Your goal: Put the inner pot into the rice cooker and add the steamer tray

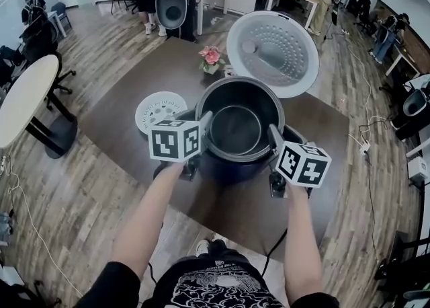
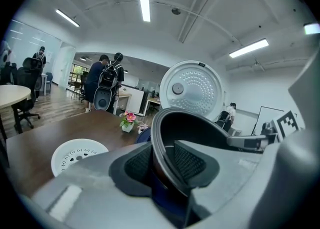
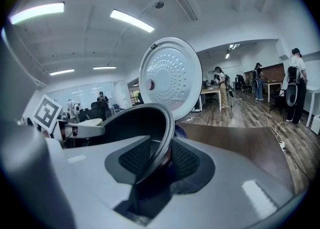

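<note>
The dark metal inner pot (image 1: 236, 128) hangs in the mouth of the dark blue rice cooker (image 1: 232, 169), whose white dotted lid (image 1: 272, 51) stands open behind it. My left gripper (image 1: 205, 124) is shut on the pot's left rim, and my right gripper (image 1: 273, 136) is shut on the right rim. In the left gripper view the rim (image 2: 161, 123) runs between the black pads (image 2: 136, 165). In the right gripper view the rim (image 3: 165, 123) is likewise pinched between the pads (image 3: 137, 158). The white perforated steamer tray (image 1: 160, 110) lies flat on the table left of the cooker.
A small pot of pink flowers (image 1: 211, 58) stands behind the cooker on the dark brown table (image 1: 127, 91). A round pale table (image 1: 23, 98) and office chairs are off to the left. People stand at desks far behind. A cable trails on the floor at right.
</note>
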Demonstrator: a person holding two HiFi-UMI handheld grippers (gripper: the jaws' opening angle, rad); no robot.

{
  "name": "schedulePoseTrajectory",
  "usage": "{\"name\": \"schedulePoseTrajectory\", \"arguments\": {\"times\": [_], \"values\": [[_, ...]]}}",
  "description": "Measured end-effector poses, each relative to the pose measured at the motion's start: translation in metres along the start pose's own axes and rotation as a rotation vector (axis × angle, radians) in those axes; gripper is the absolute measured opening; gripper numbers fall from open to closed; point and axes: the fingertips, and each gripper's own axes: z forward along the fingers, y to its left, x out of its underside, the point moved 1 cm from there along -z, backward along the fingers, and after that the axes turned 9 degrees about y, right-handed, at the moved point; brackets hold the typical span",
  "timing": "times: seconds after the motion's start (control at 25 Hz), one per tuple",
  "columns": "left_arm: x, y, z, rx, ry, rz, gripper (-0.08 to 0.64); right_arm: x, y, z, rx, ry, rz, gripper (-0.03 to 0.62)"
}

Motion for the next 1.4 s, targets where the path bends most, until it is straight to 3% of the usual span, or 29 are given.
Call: {"name": "schedulePoseTrajectory", "arguments": {"times": [0.36, 1.24, 1.32, 1.4], "values": [[0.007, 0.002, 0.006, -0.025, -0.006, 0.005, 0.132, 0.016, -0.006, 0.012, -0.023, 0.025, 0.012, 0.141], [0.01, 0.005, 0.014, -0.062, 0.007, 0.065, 0.158, 0.015, -0.01, 0.018, -0.087, 0.021, 0.033, 0.147], [0.008, 0.006, 0.012, -0.07, 0.007, 0.077, 0.164, 0.013, -0.01, 0.017, -0.078, 0.015, 0.019, 0.171], [0.008, 0.008, 0.011, -0.071, 0.003, 0.08, 0.184, 0.009, -0.011, 0.013, -0.041, -0.002, -0.03, 0.247]]}}
